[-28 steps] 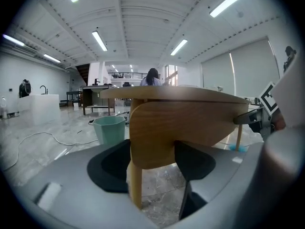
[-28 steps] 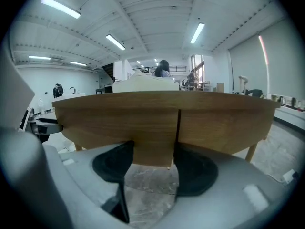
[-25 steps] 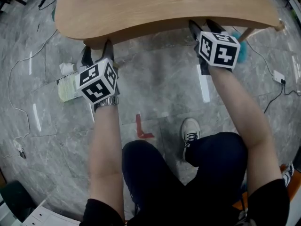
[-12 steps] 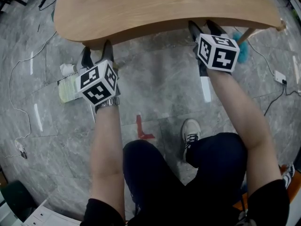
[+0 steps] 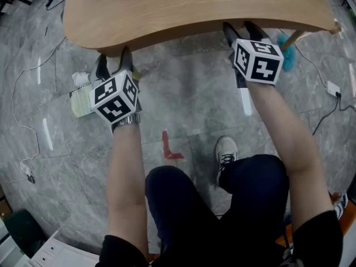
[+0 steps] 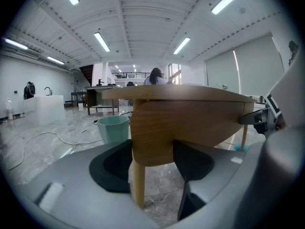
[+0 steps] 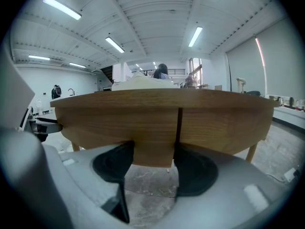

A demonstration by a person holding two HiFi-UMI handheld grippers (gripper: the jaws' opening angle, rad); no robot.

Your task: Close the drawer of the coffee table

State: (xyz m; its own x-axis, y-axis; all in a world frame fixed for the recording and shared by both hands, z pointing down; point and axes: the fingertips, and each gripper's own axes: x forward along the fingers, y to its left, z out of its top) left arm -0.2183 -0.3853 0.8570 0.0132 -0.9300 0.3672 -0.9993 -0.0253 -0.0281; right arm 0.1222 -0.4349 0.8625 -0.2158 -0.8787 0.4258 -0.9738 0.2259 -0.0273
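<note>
Lying at twelve o'clock from both grippers, the coffee table [image 5: 183,7] is met at its near edge — the left gripper [image 5: 114,64] at the table's left end, the right gripper [image 5: 241,33] toward its right end. The drawer [image 7: 119,123] is seen in the right gripper view as the wooden band under the top, ending at a dark upright seam [image 7: 178,125]. The wood is level on both sides of that seam, and no gap is shown.

The right gripper's jaws are held apart, and a wooden tab [image 7: 152,151] hanging below the band, just left of the seam, is flanked by them, one jaw against each side. The left gripper's jaws are likewise spread, set astride the rounded end of the band, with a table leg [image 6: 138,185] seen below it. Nothing else is held by either gripper.

On the grey stone floor [image 5: 189,102], a white shoe [image 5: 225,152] is placed at six o'clock from the right gripper, and a red tape mark [image 5: 169,149] is laid between the two forearms. Papers [image 5: 80,96] are spread at nine o'clock from the left gripper, just beside its marker cube. A teal brush [image 5: 287,60] is seen at three o'clock from the right gripper, under the table's edge — beyond it a white plug block [image 5: 332,88] and cables. Farther off, in the left gripper view, a teal bin [image 6: 112,128] stands behind the table, and a person [image 6: 156,76] is seen in the far hall.
</note>
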